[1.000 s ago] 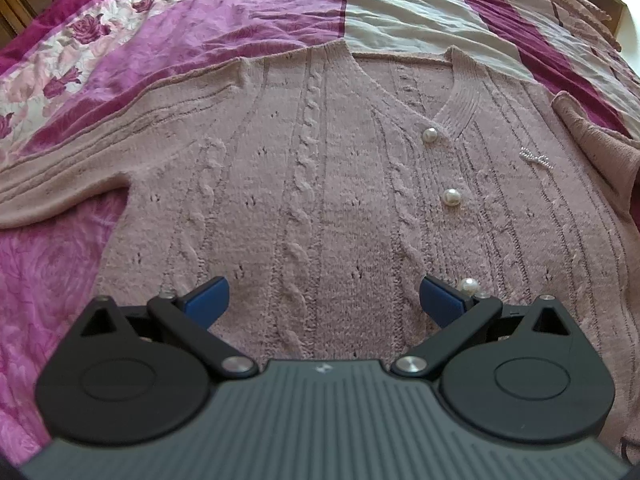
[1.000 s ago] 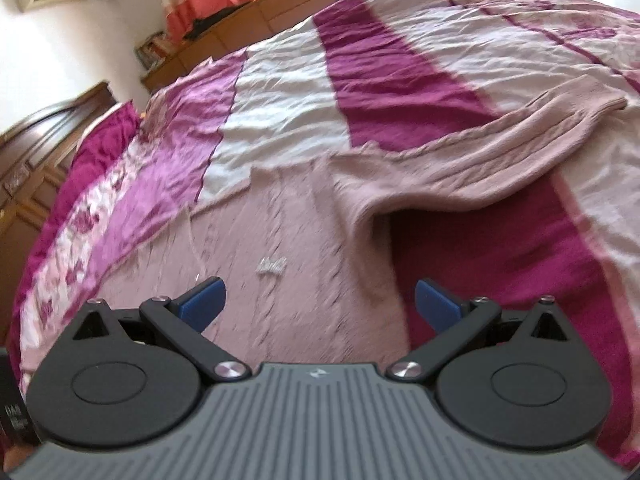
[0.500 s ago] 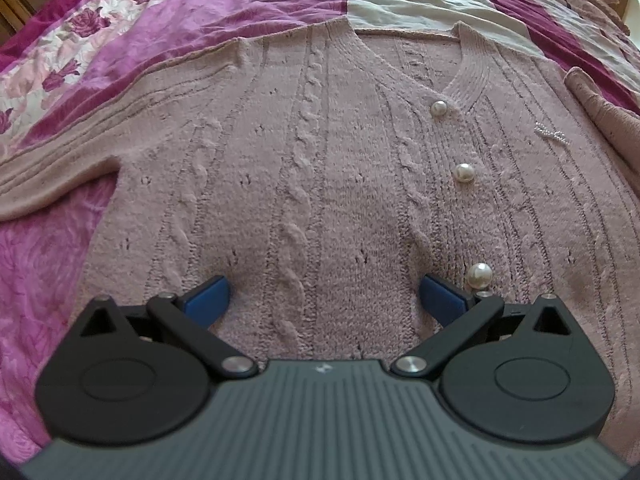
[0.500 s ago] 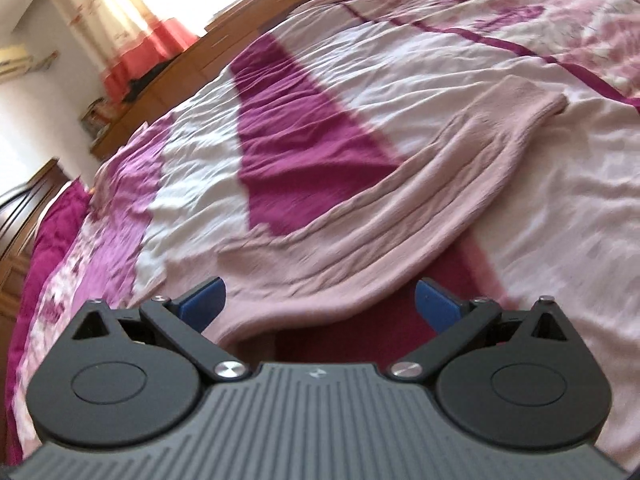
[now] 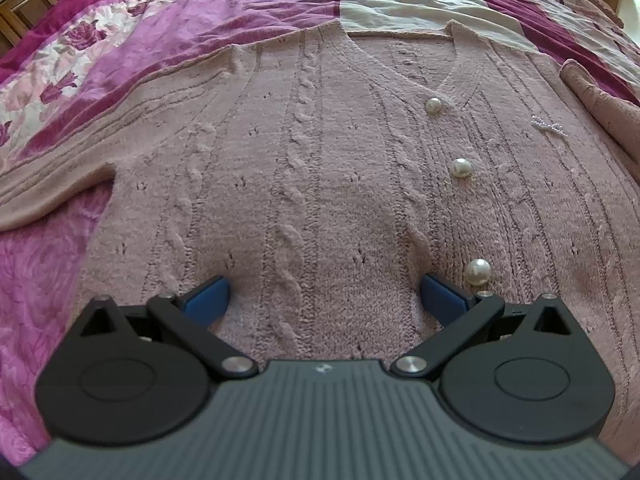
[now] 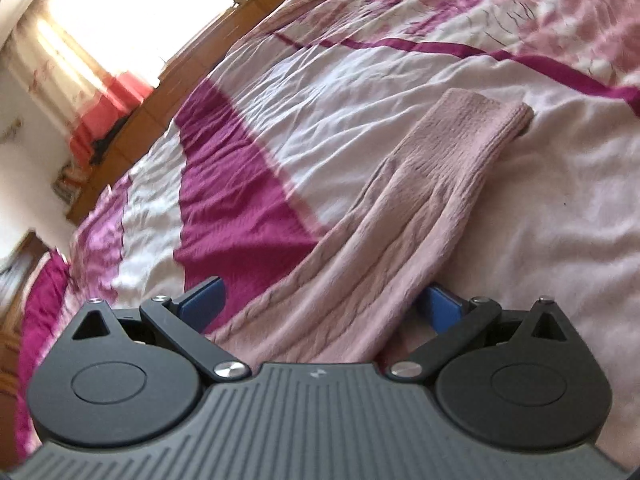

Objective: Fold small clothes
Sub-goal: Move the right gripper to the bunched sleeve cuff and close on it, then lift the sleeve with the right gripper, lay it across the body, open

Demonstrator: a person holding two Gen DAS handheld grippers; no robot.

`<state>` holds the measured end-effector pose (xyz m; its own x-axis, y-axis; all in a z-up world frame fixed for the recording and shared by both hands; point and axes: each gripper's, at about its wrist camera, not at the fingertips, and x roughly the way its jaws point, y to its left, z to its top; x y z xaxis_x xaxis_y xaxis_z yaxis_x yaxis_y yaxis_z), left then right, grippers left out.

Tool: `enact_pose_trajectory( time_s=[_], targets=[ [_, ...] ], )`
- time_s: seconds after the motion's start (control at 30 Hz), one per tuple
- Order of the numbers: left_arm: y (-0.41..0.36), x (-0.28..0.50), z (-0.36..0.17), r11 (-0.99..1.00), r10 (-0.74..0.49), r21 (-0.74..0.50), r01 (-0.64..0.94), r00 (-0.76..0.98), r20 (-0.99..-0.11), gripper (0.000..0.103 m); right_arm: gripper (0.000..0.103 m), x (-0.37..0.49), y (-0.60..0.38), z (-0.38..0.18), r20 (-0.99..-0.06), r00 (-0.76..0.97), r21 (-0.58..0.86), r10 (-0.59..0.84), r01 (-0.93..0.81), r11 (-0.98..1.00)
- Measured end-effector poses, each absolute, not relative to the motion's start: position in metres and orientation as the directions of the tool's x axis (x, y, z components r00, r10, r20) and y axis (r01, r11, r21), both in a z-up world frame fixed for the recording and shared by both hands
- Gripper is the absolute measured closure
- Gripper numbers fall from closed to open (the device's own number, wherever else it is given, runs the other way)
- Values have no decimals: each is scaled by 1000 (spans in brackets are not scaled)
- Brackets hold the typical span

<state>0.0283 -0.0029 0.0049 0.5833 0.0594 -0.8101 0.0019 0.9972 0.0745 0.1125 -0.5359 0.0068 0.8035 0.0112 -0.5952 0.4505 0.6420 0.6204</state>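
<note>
The pink cable-knit cardigan [image 5: 320, 184] lies face up and spread flat on the bedspread [image 5: 224, 20], its V-neck toward the far side and a row of pearl buttons [image 5: 461, 167] running down the front; a small beaded ornament [image 5: 548, 125] sits near the buttons on the chest. One sleeve [image 5: 60, 184] stretches out along the left of the left wrist view, its lower edge clear of the body, with bare magenta cover beneath it. The other sleeve [image 6: 400, 220] runs away from the right wrist camera across white and magenta stripes, its cuff [image 6: 492, 116] lying flat, with open bedspread on both sides and beyond it. Dark wooden furniture [image 6: 132, 120] and a bright curtained window [image 6: 100, 20] border the far edge of the bed. No readable writing shows; only a small emblem on each gripper body. The left gripper [image 5: 324, 292] is spread wide, its blue pads set low at the knit of the cardigan front and gripping nothing; the lowest button is just beside one pad. The right gripper [image 6: 320, 300] is also spread wide, straddling the sleeve, which passes between the pads; whether they touch the cloth cannot be told.
</note>
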Motion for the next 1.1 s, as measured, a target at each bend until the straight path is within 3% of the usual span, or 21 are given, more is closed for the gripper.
enact_pose_trajectory(
  time_s=[0.27, 0.33, 0.43, 0.47, 0.57, 1.1],
  targets=[
    [-3, 29, 5, 997, 60, 76, 3, 582, -811, 0, 4, 129, -562, -8, -551, 833, 647, -53, 467, 603],
    [-2, 29, 5, 997, 59, 76, 4, 581, -811, 0, 15, 131, -564, -8, -558, 827, 637, -74, 483, 601],
    [-3, 29, 5, 997, 62, 80, 5, 583, -810, 0, 47, 131, -567, -7, -574, 813, 614, -97, 505, 606],
    [-3, 29, 5, 997, 62, 80, 5, 584, -809, 0, 66, 129, -568, -6, -578, 809, 608, -102, 511, 607],
    [-3, 28, 5, 997, 61, 79, 6, 588, -807, 0, 89, 118, -573, -4, -558, 825, 637, -95, 499, 587],
    [-2, 27, 4, 997, 47, 78, 25, 600, -799, 0, 94, 63, -562, 114, -341, 917, 616, -207, 385, 687]
  ],
)
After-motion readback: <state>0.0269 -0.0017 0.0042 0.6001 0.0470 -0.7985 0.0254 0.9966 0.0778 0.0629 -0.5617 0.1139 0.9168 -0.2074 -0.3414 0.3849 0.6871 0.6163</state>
